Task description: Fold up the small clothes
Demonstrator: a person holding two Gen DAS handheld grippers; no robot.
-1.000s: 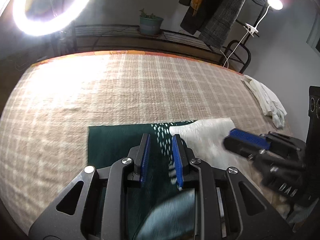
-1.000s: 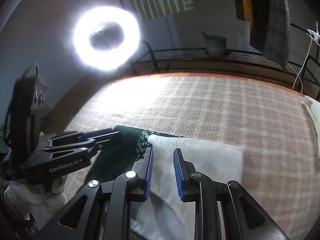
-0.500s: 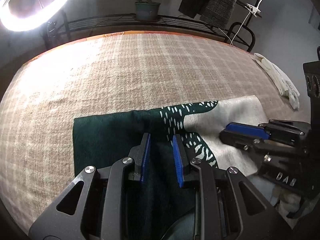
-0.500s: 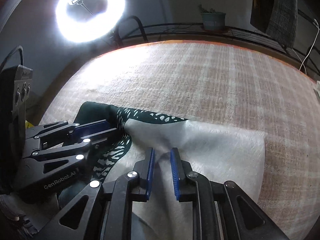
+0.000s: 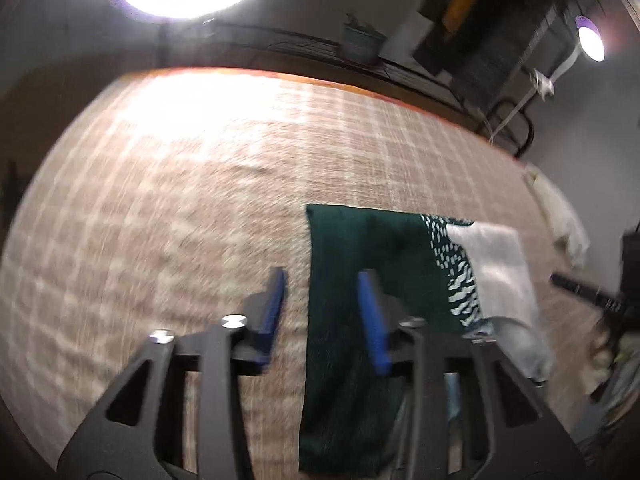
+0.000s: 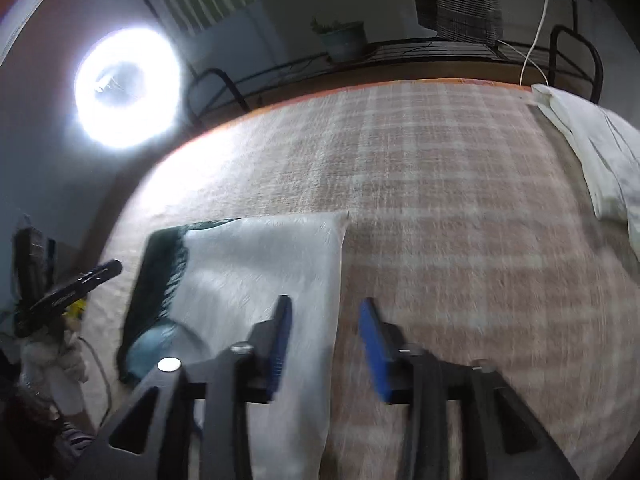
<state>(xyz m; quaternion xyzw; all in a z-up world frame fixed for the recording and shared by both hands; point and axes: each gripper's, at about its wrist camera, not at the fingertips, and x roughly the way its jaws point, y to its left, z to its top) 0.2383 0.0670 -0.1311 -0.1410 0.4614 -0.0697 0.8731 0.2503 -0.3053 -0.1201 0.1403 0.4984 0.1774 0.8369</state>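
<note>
On the checked brown bed cover (image 5: 224, 200), your left fingers (image 5: 320, 312) and right fingers (image 6: 324, 336) are opening, gripping nothing. At six o'clock, they could snag the dark green and white fuzzy cloth's (image 5: 360, 248) edges and spoil the fold.

Both wrist cams look steeply down, close over plaid bed (image 5: 200, 184); share folded garment (image 6: 264, 264)

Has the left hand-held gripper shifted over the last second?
Yes. The left hand-held gripper slid left: it was over the green-and-white garment's middle, and now straddles its left edge above the checked blanket, jaws opening.
</note>
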